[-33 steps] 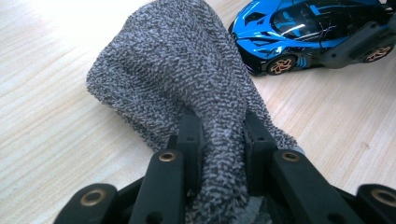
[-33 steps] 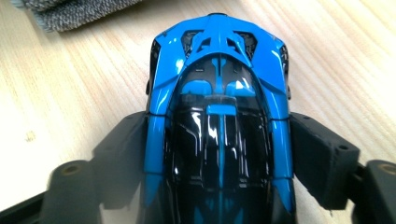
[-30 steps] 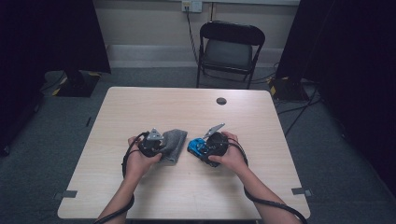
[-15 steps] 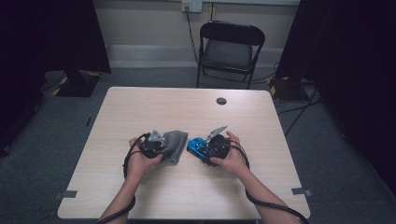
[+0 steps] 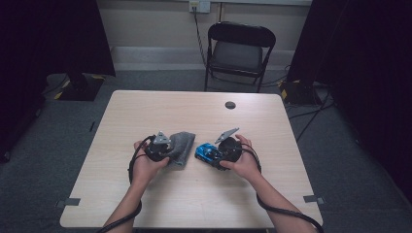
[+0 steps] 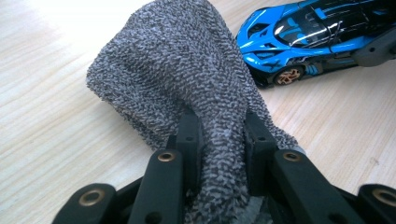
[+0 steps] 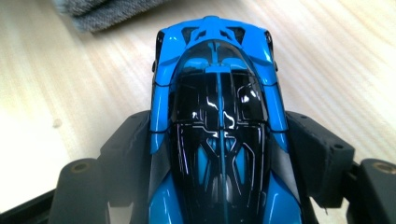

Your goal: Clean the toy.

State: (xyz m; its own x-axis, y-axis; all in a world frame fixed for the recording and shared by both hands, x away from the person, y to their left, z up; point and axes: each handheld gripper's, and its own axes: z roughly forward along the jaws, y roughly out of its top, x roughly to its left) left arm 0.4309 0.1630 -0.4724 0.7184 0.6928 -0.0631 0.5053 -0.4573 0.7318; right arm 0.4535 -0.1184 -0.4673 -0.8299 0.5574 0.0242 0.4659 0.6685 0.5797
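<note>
Here the left claw (image 6: 219, 135) pinches a grey cloth (image 6: 187, 70), its lower fold apparently hidden.

This looks like a recording studio or lab room: a bare light-wood table (image 5: 204, 121) stands on grey carpet (image 5: 58, 126), black curtains (image 5: 48, 39) hang at both sides, a black folding chair (image 5: 238, 53) faces a plain wall with a socket (image 5: 199, 6), and cables (image 5: 306, 116) trail across the floor.
</note>
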